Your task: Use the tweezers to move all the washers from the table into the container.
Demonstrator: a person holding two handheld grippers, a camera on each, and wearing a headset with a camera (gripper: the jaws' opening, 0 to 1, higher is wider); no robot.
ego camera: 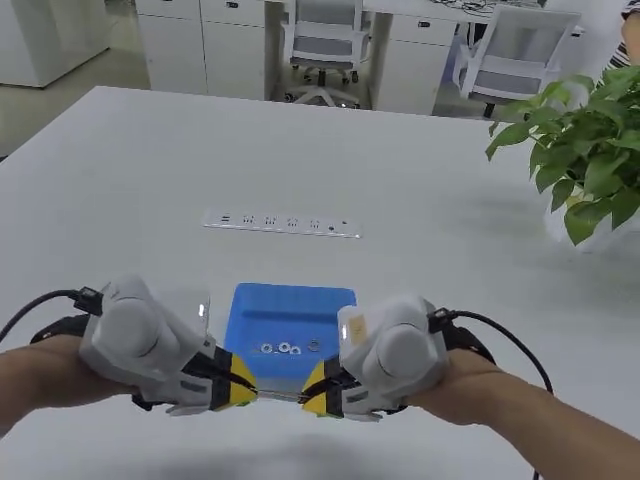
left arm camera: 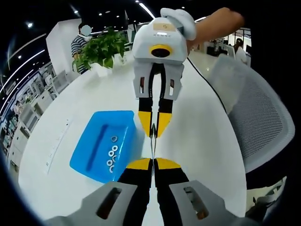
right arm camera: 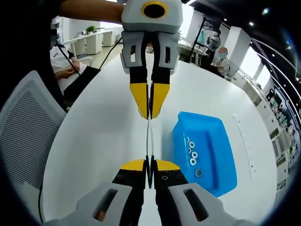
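Washers (left arm camera: 113, 153) first: I count five, all lying inside the blue container (left arm camera: 94, 141), strung out in a loose row along the side of its floor closest to the grippers. From the head view I can only make out about three of them, the rest is too small.

The tweezers (right arm camera: 149, 136) are up off the table (ego camera: 300, 150), just beside the container's near edge and running roughly parallel to it. They hang between the two grippers like a little bridge. The left gripper (left arm camera: 153, 164) has its yellow tips clamped tight on one end, and the right gripper (right arm camera: 149, 165) is clamped on the other end, the two pointing nose to nose. The tweezers' arms look like a thin sliver with barely any gap. I can't tell whether the tips are actually pressed together, and I can't see anything pinched in them.

In the head view the container sits just past the gap between the two grippers. Beyond the container, well apart from it, a white power strip (ego camera: 280, 224) lies flat on the table. Far off to the container's right there's a leafy green plant (ego camera: 590, 140). Past the far table edge stand a couple of office chairs (ego camera: 325, 40) and white cabinets.
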